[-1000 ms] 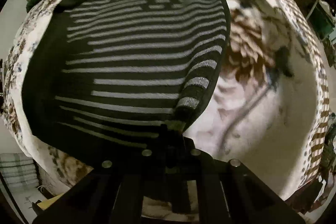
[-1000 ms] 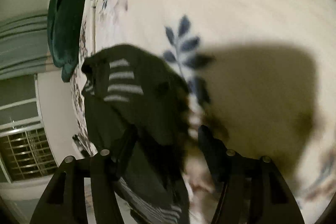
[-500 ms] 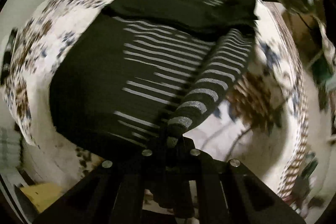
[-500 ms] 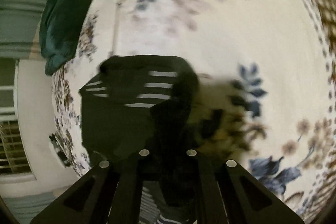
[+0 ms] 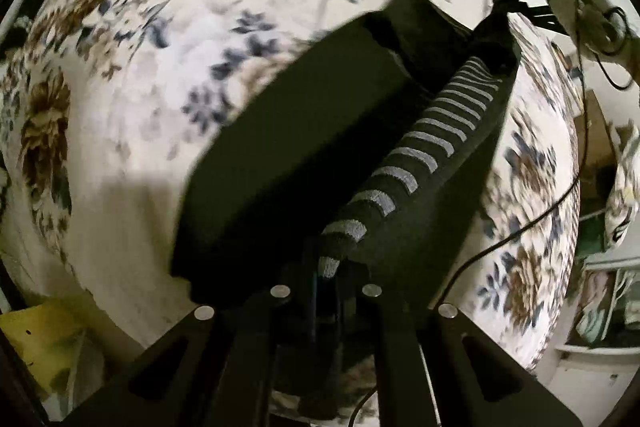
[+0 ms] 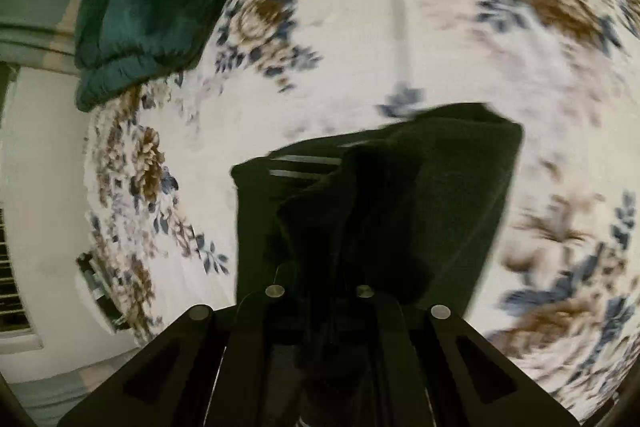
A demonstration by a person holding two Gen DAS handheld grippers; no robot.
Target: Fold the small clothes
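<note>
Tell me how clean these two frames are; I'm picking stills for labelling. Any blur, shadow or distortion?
Left wrist: fisheye bulge; motion blur smears the floral bedsheet; a shadow darkens its lower-left; the striped dark garment stays fairly readable.
Right wrist: same bulge; the sheet's flowers streak; the garment is an underexposed mass.

No text, label, brand, number or sign could be read in either wrist view.
</note>
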